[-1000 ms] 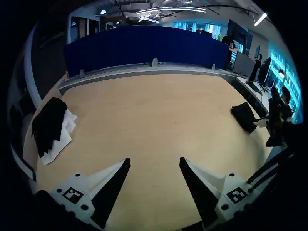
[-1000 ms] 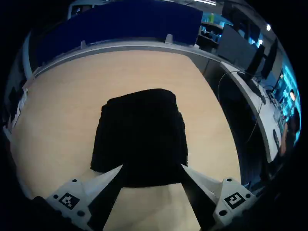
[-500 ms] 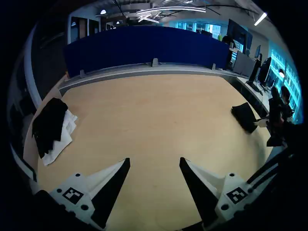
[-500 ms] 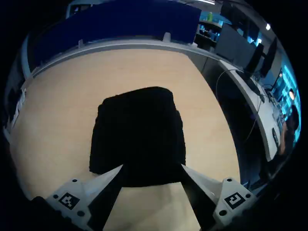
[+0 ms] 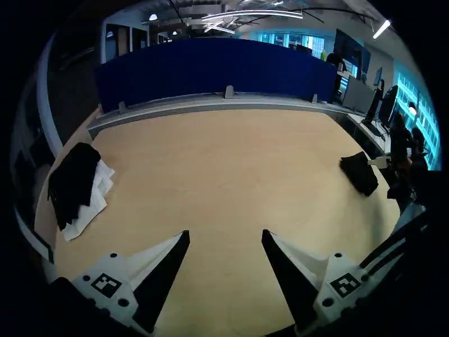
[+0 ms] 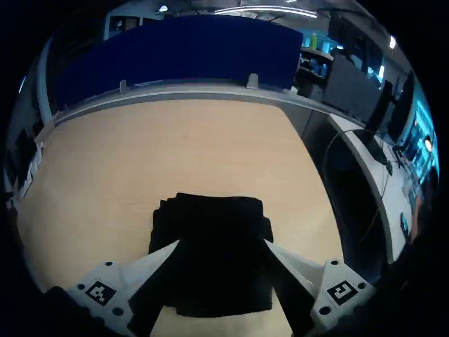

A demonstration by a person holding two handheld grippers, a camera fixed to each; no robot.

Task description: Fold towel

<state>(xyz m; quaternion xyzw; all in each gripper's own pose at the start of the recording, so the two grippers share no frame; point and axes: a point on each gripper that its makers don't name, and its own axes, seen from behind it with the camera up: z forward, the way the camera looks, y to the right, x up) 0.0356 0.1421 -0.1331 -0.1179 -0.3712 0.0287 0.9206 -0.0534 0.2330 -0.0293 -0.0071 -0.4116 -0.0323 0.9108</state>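
A folded black towel (image 6: pixel 210 224) lies flat on the wooden table (image 6: pixel 140 151), its near part between the spread fingers of my right gripper (image 6: pixel 220 242), which is open. In the left gripper view the same towel (image 5: pixel 358 171) sits near the table's right edge, and the right gripper (image 5: pixel 372 163) is at its far-right side with a person's arm behind it. My left gripper (image 5: pixel 224 233) hangs open over bare table (image 5: pixel 224 163), holding nothing.
A heap of black and white cloths (image 5: pixel 76 185) lies at the table's left edge. A blue partition (image 5: pixel 213 67) runs along the back. Desks with monitors (image 6: pixel 381 106) and cables stand beyond the right edge.
In the right gripper view the towel has dropped lower and looks flatter and smaller, with more table and partition showing. The left gripper has not moved.
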